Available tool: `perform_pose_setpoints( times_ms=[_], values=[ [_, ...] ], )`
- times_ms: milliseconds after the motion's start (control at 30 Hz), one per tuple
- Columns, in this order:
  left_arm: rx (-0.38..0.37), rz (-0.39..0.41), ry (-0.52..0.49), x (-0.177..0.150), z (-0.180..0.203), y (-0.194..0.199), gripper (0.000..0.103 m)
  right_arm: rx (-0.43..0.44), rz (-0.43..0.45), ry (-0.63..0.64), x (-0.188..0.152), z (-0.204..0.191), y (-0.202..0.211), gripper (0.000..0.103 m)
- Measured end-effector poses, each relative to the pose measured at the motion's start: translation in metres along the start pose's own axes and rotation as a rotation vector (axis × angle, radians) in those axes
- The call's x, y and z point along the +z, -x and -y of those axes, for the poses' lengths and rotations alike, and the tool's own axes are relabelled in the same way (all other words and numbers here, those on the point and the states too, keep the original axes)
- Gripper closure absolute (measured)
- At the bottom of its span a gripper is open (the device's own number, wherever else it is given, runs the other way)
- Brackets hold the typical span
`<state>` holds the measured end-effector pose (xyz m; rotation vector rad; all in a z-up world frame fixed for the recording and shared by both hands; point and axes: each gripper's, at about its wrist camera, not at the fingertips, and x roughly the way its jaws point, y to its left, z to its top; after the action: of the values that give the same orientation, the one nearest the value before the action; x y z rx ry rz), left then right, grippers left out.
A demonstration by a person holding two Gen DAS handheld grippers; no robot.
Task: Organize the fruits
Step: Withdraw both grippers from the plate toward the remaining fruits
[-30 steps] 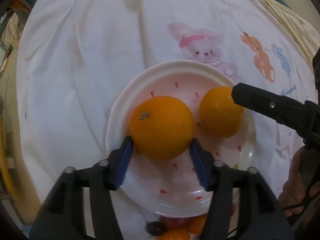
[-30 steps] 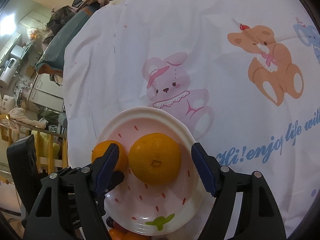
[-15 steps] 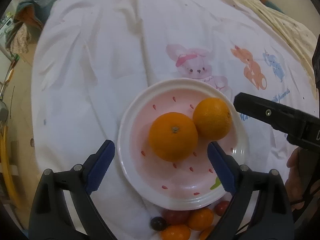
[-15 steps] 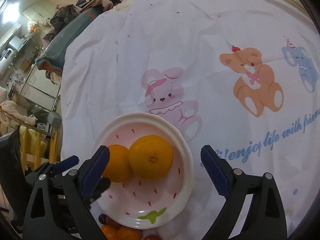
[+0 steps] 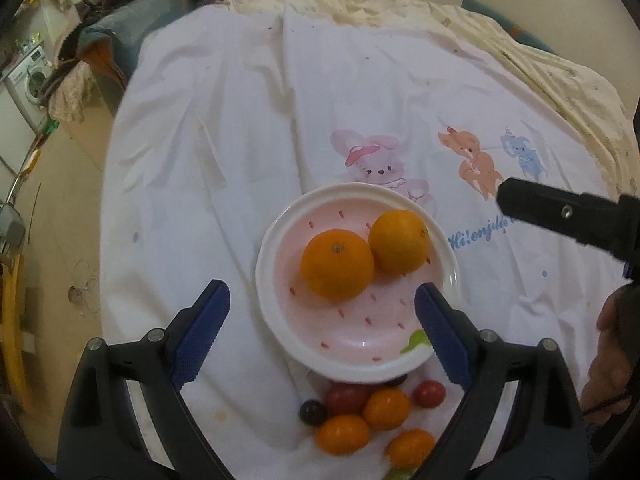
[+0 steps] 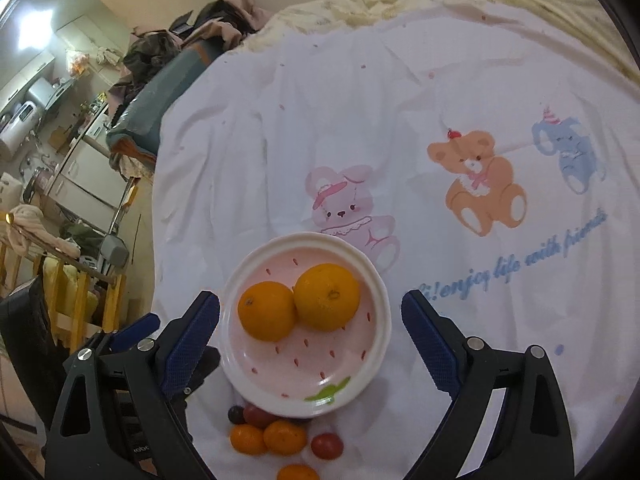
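Both tongs stood spread wide and held nothing. The left gripper [image 5: 322, 338] hung above the near part of the pink plate [image 5: 450, 276], its blue pads apart from the two oranges [image 5: 337, 265] resting together on the plate, touching each other. The right gripper [image 6: 310, 346] likewise straddled the plate [image 6: 382, 300], with the oranges [image 6: 327, 296] just beyond its fingertips. A cluster of small fruits [image 5: 386, 408] lay on the white cloth [image 5: 240, 128] against the plate's near rim.

I see my left claw [image 5: 320, 336] and right claw [image 6: 310, 344] alike: black plastic arms, silver screws, ridged blue pads [image 5: 200, 336]; bare skin on my hand [image 5: 612, 364].
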<state>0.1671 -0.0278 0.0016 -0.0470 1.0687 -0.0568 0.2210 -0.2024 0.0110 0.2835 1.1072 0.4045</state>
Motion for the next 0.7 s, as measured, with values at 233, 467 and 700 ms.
perform_pose_setpoints(
  times_ms=[233, 467, 700],
  values=[
    [0.016, 0.016, 0.014, -0.021, -0.010, 0.022, 0.011, -0.003, 0.021, -0.032, -0.029, 0.001, 0.028, 0.008],
    [0.016, 0.007, 0.049, -0.045, -0.025, 0.034, 0.011, 0.000, 0.007, -0.057, -0.063, -0.004, 0.041, 0.008],
    [0.009, 0.000, 0.092, -0.058, -0.036, 0.039, 0.011, -0.038, -0.025, -0.120, -0.094, 0.005, 0.044, 0.008]
  ],
)
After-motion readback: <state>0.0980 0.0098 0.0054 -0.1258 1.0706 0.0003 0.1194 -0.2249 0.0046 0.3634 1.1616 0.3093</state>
